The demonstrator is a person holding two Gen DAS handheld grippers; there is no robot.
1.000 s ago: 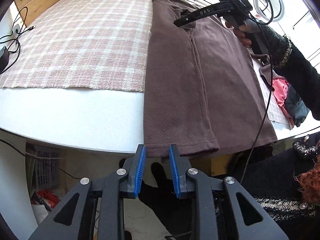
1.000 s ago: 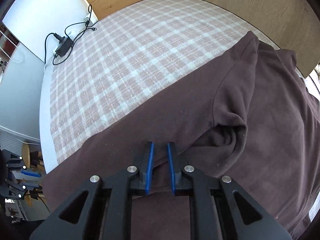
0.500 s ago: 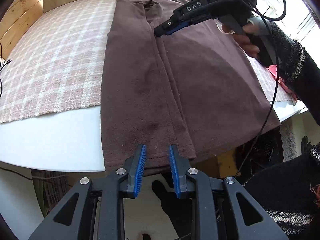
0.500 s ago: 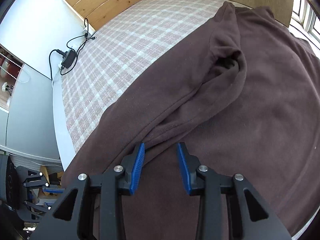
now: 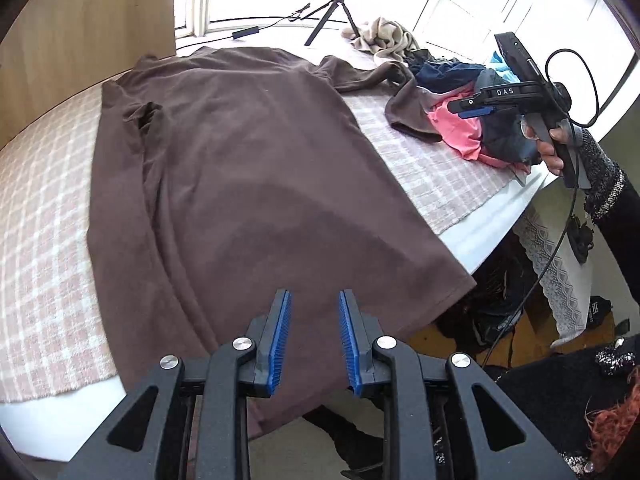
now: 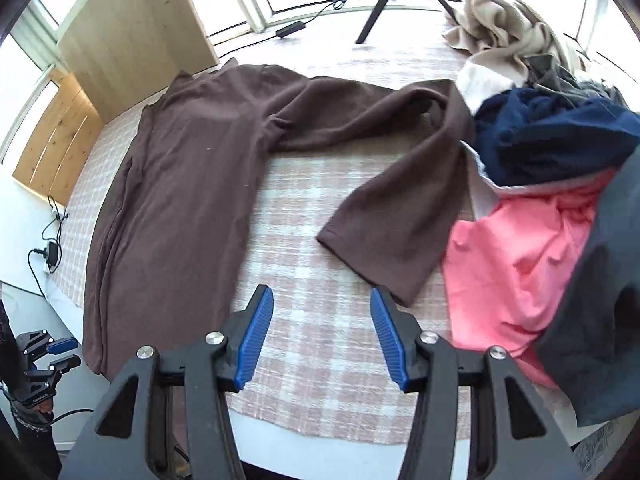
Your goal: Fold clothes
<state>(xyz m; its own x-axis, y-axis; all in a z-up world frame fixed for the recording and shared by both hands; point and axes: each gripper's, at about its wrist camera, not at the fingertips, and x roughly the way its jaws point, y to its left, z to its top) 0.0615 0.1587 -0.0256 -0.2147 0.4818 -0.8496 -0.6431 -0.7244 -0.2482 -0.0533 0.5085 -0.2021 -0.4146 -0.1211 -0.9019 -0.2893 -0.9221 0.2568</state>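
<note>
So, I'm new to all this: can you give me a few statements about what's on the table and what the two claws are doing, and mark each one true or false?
1. The brown garment lies spread on the checked cloth. True.
2. The right claw is gripping the brown sleeve. False: its fingers are open, hanging above the checked cloth, with the sleeve's cuff just ahead.
3. A pile of other clothes sits beside the sleeve, including a pink item. True.
4. The left claw is clamped shut on the hem. False: it is open, holding nothing.
5. The brown garment is already folded into a small square. False: its body is mostly laid out flat, with one sleeve stretched sideways.
</note>
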